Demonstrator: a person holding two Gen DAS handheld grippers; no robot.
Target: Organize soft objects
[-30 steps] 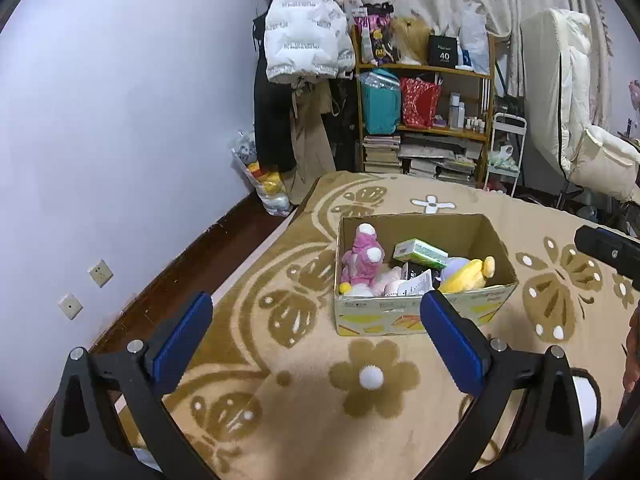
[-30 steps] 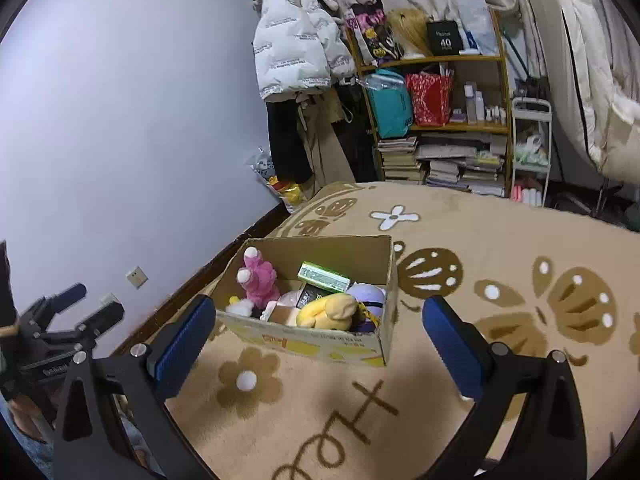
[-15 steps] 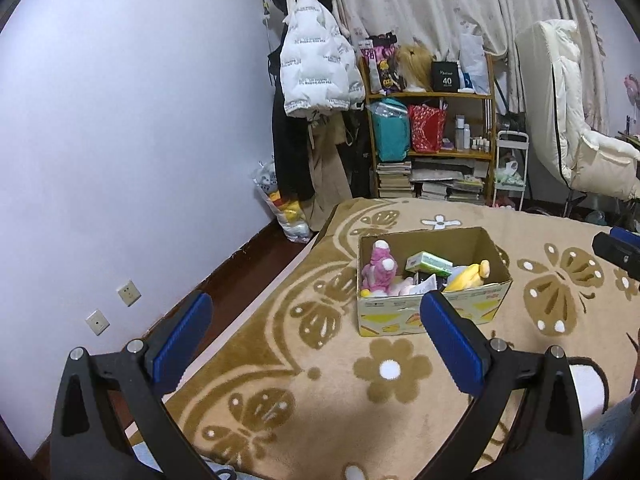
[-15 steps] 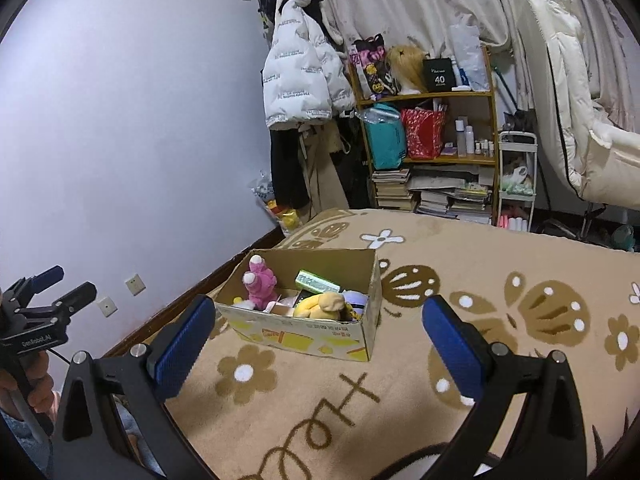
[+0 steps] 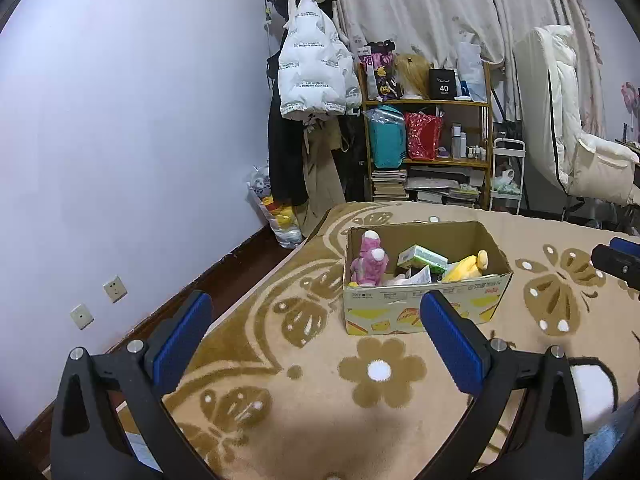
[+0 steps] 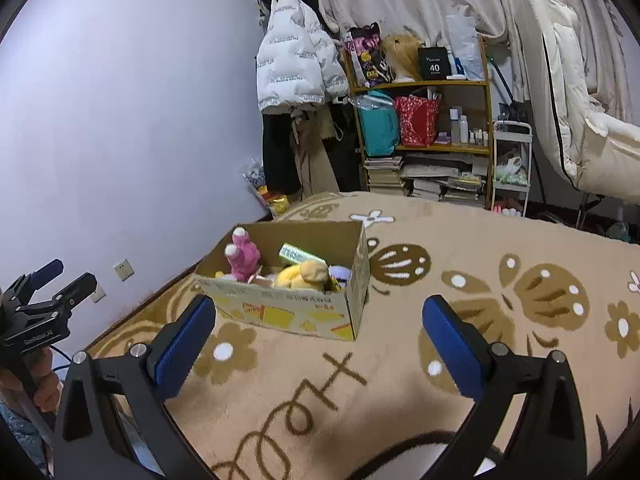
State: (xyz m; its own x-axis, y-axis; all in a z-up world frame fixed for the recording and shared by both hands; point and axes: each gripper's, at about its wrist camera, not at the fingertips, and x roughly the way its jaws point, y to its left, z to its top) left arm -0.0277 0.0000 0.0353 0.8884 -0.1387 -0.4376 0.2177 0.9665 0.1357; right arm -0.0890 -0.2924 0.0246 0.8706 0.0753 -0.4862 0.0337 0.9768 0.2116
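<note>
Saw an open cardboard box (image 5: 424,312) resting on the tan flowered blanket (image 5: 312,364), well ahead of both tools, long axis running left to right in the left wrist view, a long printed side turned toward that camera. From the right wrist view, stood angled, one corner nearest, long axis slanting from near-right to far-left.

Inside, at the left end: a pink plush toy (image 5: 369,259), upright, white-tipped head pointing up, against the left wall. At the right end: a yellow plush toy (image 5: 469,268) lying down, long axis roughly along the box, one pale tip raised toward the far right corner. Between them: a green packet (image 5: 423,258), tilted, and some white paper, too jumbled to sort further.

Left gripper (image 5: 316,340): blue pads (image 5: 182,336) spread wide apart, nothing between them, held above the blanket short of the box. Right gripper (image 6: 320,340): likewise wide open and empty, box showing between the fingers.

Behind: a white puffer jacket (image 5: 314,72) hanging beside a cluttered shelf (image 5: 428,132).
</note>
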